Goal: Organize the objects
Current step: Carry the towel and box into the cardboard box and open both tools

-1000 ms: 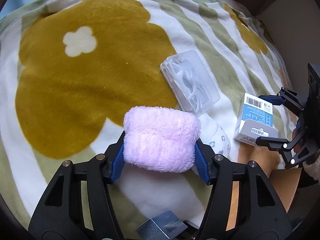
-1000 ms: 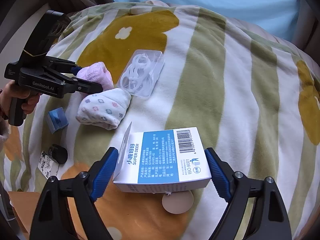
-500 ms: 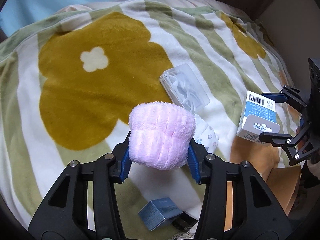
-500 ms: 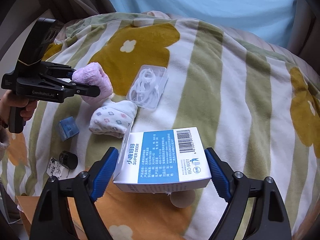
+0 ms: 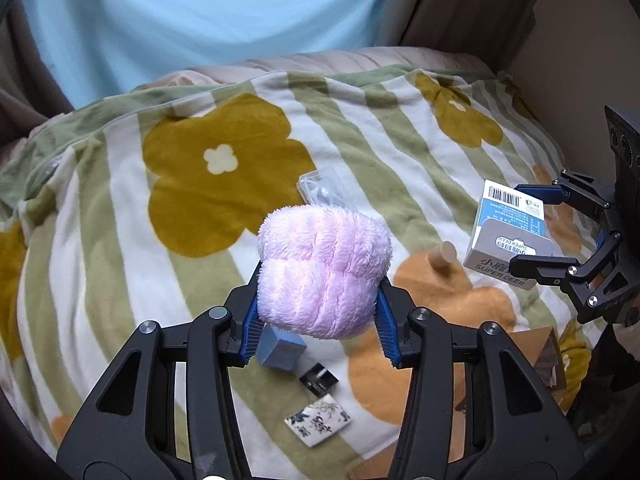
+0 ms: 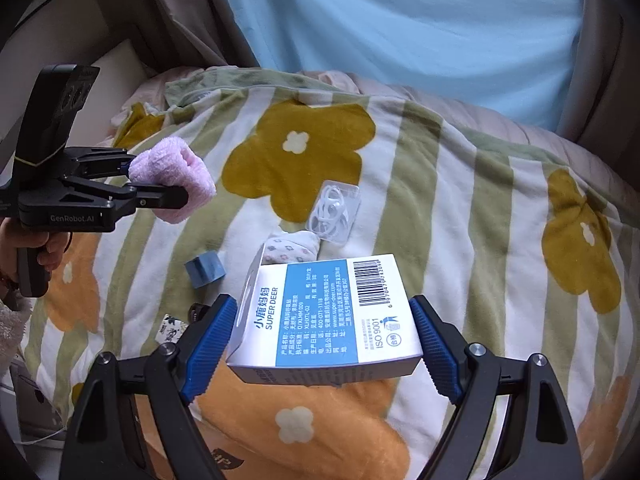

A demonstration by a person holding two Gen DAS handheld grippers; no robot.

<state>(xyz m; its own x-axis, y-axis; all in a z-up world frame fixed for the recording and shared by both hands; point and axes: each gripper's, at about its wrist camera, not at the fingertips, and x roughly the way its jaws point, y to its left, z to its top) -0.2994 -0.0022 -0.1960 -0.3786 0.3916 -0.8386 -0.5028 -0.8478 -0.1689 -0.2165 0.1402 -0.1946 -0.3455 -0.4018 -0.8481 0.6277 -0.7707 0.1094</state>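
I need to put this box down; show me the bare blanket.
Free: the striped stretch right of the clear earphone case, and the mustard flower behind it. Crowded: around the floral sock, blue block and patterned packet.

You face a bed spread with a striped blanket of green, white and big yellow flowers; behind it hangs a pale blue curtain; beige drapes flank it.

Fluffy pink cloth roll, smooth cardboard box, seemingly fleecy blanket
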